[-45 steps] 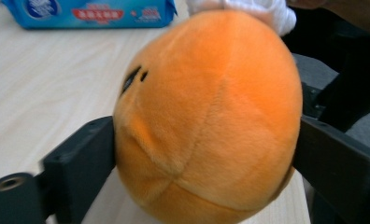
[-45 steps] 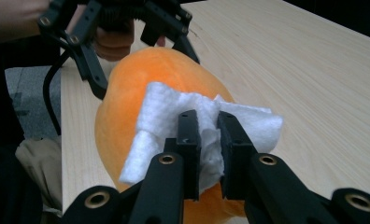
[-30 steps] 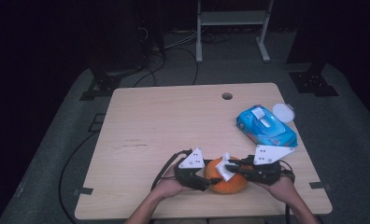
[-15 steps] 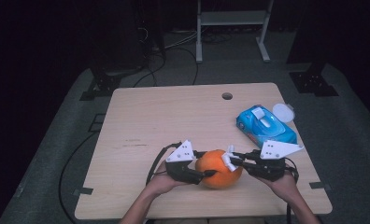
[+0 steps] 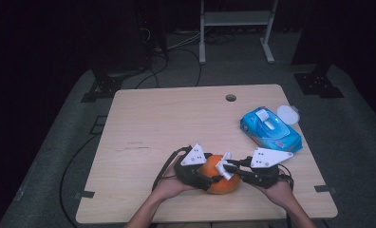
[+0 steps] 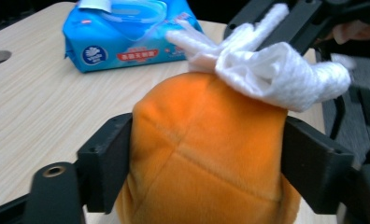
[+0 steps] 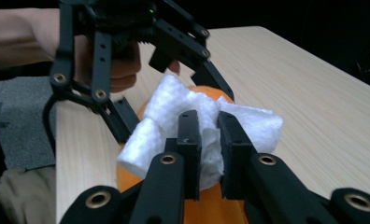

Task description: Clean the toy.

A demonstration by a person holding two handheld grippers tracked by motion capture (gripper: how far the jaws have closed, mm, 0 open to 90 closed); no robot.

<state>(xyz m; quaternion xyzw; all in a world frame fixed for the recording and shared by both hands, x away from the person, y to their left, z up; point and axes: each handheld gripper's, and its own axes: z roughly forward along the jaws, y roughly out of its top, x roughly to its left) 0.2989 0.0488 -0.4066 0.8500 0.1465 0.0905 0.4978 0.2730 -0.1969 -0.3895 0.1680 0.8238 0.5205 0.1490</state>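
Between left tool: orange plush ball.

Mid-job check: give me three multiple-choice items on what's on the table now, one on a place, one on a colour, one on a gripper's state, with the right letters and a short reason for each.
1. Where does the blue plastic pack of wet wipes lie on the wooden table in the high view?
A. near the right edge
B. near the left edge
C. under the orange toy

2. What colour is the round plush toy between the left gripper's jaws?
A. green
B. orange
C. blue

3. What is the right gripper doing?
A. open, holding nothing
B. shut on the wipes pack
C. shut on a crumpled white wipe

Answers: 1 A, the pack sits by the right edge, apart from the toy. 2 B, the plush is plainly orange in the left gripper view. 3 C, the right gripper view shows its jaws pinching the white wipe over the toy.
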